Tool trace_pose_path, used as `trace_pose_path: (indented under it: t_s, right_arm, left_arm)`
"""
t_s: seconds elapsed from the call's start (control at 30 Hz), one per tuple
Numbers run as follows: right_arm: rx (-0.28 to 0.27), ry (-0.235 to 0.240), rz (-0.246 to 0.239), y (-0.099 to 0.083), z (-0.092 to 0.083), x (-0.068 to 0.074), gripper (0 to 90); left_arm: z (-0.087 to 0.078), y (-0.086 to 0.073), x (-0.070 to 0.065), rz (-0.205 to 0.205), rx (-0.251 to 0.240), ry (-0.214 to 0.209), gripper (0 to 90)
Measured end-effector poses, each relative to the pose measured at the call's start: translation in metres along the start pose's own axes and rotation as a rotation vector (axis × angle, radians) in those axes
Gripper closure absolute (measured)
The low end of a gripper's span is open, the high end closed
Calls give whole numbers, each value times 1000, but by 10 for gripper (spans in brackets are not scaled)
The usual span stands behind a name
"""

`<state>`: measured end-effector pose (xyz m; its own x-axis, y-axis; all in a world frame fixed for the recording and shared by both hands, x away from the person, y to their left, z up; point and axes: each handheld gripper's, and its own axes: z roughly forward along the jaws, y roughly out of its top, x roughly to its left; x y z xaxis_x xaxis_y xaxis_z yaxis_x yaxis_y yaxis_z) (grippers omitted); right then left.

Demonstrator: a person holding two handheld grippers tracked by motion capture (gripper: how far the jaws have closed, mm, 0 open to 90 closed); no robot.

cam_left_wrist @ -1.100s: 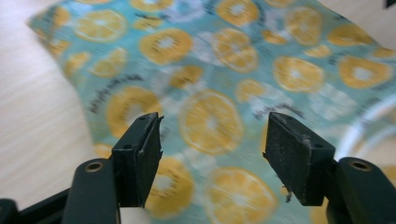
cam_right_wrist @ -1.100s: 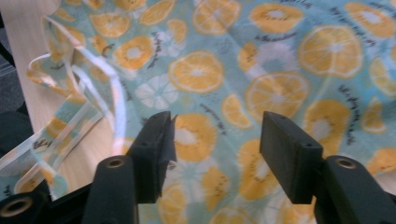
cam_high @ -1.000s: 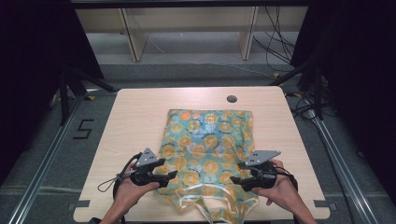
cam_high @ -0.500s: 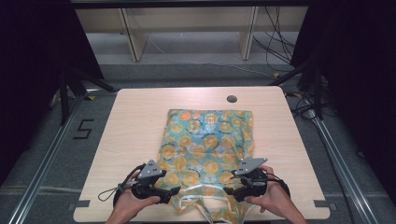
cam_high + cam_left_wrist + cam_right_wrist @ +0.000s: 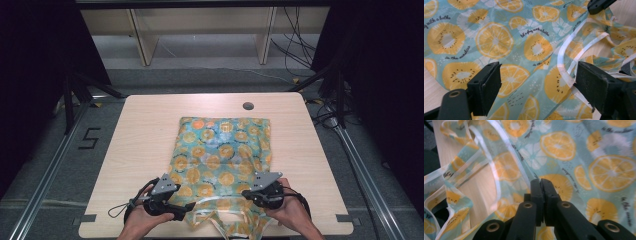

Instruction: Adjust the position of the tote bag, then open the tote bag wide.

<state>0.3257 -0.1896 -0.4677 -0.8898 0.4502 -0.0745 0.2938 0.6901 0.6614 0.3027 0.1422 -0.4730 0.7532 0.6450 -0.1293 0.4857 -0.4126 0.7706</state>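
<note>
Where cropped below, garment's (image 5: 220, 160) hem

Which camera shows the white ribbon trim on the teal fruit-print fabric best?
The left gripper view: the white ribbon trim loops sharp and close. The right gripper view shows it blurred; the high view only as thin lines.

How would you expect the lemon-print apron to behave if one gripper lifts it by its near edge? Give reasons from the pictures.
The lemon-print apron would probably drape limply: its near edge already lies crumpled. It looks light, since the thin fabric lies flat on the table. Its white straps lie in loose loops and would likely dangle.
</note>
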Motion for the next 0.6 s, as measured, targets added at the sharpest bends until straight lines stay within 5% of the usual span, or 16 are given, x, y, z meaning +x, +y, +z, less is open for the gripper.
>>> trace_pose_path:
  t_s: [0.1, 0.17, 0.27, 0.4, 0.43, 0.47, 0.5, 0.6]
  right_arm:
    - [-7, -12, 16, 1, -3, -3, 900]
    - [-30, -20, -6, 1, -3, -6, 900]
    - [-39, -35, 19, 3, -6, -7, 900]
    - [-81, -49, 14, 11, -15, -16, 900]
    - [-85, -54, 18, 13, -17, -18, 900]
    - [-100, -52, 9, 15, -18, -21, 900]
    - [-111, -60, 20, 18, -20, -24, 900]
    - [-145, -80, 48, 26, -23, -31, 900]
  left_arm:
    - [0, 0, 2, 47, -3, -9, 202]
    - [2, -1, 1, 4, -19, -16, 201]
    - [1, -1, -1, 3, -28, -15, 199]
    - [1, 2, -2, 37, -25, -25, 193]
    - [2, 2, -4, 17, -25, -32, 192]
    - [3, 3, -3, 50, -21, -27, 191]
    - [5, 4, -7, 23, -42, -32, 193]
    - [8, 9, -9, 59, -48, -26, 196]
